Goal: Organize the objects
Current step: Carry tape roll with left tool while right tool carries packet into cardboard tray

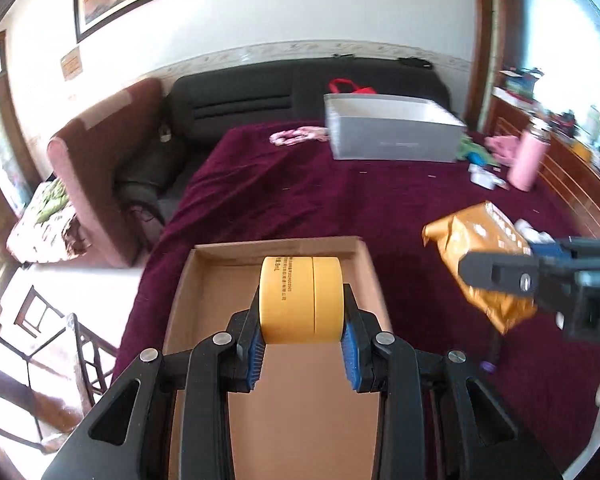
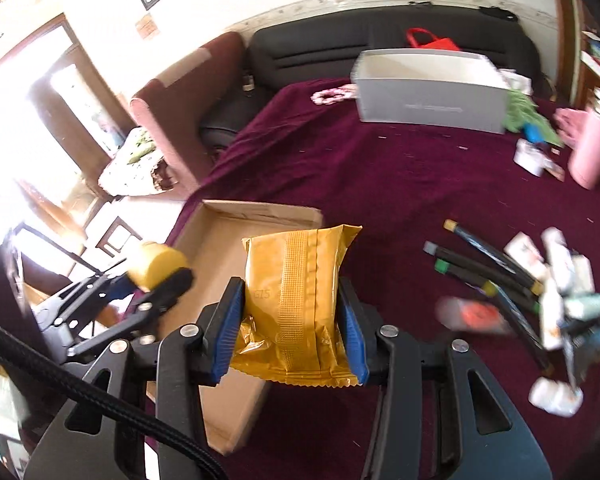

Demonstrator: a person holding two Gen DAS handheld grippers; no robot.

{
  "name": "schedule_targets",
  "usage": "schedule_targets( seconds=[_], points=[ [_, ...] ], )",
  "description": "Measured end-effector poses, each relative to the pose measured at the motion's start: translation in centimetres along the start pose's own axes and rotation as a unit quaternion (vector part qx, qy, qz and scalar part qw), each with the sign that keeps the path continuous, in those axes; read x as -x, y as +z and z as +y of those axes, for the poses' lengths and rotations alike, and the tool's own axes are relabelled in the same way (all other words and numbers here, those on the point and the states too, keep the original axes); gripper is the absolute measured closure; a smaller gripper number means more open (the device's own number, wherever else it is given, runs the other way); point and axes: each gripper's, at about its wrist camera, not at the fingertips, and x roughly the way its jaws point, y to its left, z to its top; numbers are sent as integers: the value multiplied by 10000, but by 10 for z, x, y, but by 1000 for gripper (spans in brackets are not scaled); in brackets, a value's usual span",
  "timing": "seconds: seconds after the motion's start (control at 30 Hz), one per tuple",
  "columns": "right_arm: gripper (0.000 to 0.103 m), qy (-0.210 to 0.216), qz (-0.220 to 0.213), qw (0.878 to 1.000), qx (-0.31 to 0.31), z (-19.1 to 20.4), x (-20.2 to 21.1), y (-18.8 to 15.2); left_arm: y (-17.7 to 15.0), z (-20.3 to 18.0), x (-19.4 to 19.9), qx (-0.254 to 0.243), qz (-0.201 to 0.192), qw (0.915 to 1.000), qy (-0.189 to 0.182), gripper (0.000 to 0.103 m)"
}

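Note:
My left gripper (image 1: 302, 320) is shut on a stack of yellow tape rolls (image 1: 301, 298) and holds it above the open cardboard box (image 1: 216, 256). It also shows in the right wrist view (image 2: 160, 276), at the left with the tape rolls (image 2: 156, 266). My right gripper (image 2: 292, 316) is shut on a gold foil packet (image 2: 298, 300), held over the right part of the cardboard box (image 2: 220, 248). In the left wrist view the right gripper (image 1: 496, 276) holds the packet (image 1: 476, 248) to the right of the box.
A maroon cloth (image 2: 380, 176) covers the table. A grey box (image 2: 432, 92) stands at the far side, a pink bottle (image 2: 590, 152) at the far right. Several markers (image 2: 484, 260) and small tubes and packets (image 2: 560, 292) lie at the right. A black sofa (image 1: 240, 100) is behind.

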Motion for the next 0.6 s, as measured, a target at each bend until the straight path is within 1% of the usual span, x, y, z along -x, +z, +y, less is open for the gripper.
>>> schedule_targets(
  seconds=[0.03,0.1,0.2,0.3,0.37,0.4,0.57,0.6],
  points=[
    [59,25,53,10000,-1,4,-10,5,2,7,-8,74,41,10000,17,75],
    [59,36,158,9999,21,12,-31,11,5,22,-27,241,173,9995,-67,75],
    [59,-157,260,9995,93,20,-62,17,4,38,-52,400,335,9986,-115,75],
    [59,-176,376,9991,35,21,-87,19,2,50,-72,555,494,9970,-225,75],
    [59,-247,420,9988,70,21,-99,20,1,57,-84,651,615,9956,-289,75],
    [59,-261,451,9986,86,21,-106,21,1,62,-91,711,681,9944,-381,75],
    [59,-352,598,9975,163,24,-130,23,3,71,-111,900,853,9899,-688,75],
    [59,-400,618,9971,193,25,-135,23,4,72,-114,921,896,9892,-705,75]
  ],
)
